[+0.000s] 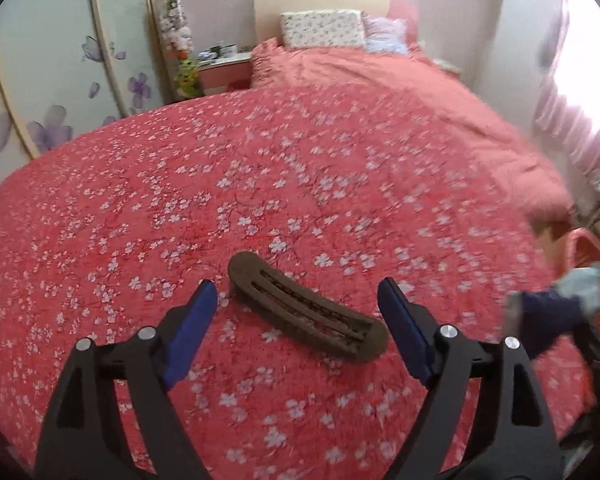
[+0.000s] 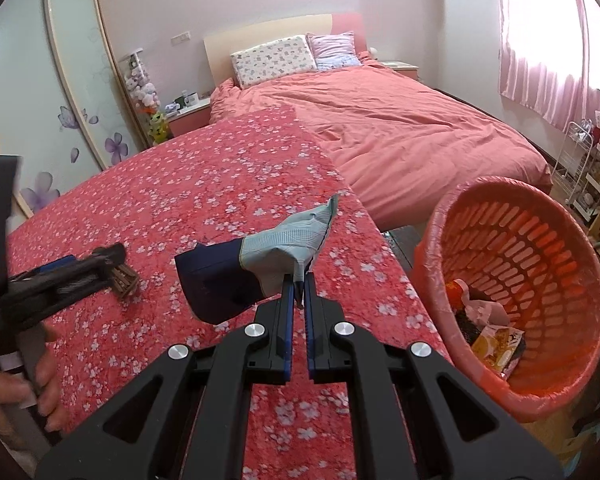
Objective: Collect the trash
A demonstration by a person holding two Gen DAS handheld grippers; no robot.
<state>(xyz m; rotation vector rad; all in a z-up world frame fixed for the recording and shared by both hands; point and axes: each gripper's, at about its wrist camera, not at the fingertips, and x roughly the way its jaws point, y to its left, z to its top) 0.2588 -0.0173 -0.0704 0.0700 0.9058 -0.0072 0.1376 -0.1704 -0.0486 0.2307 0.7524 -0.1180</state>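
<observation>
The left gripper (image 1: 296,332) is spread wide over the floral bedcover (image 1: 260,184), and a brown hair clip (image 1: 306,312) is seen lying between its 2 jaws, untouched. A blue-and-grey wrapper (image 2: 260,268) is pinched in the right gripper (image 2: 299,292), just beside the orange basket (image 2: 432,240), where other trash is already seen.

The blanket (image 1: 260,184) is red with little white flowers. The hair clip (image 1: 306,306) is dark brown. The sock (image 2: 260,264) is light blue and dark blue. The basket (image 2: 512,216) is orange. The pads (image 1: 192,332) are blue.
</observation>
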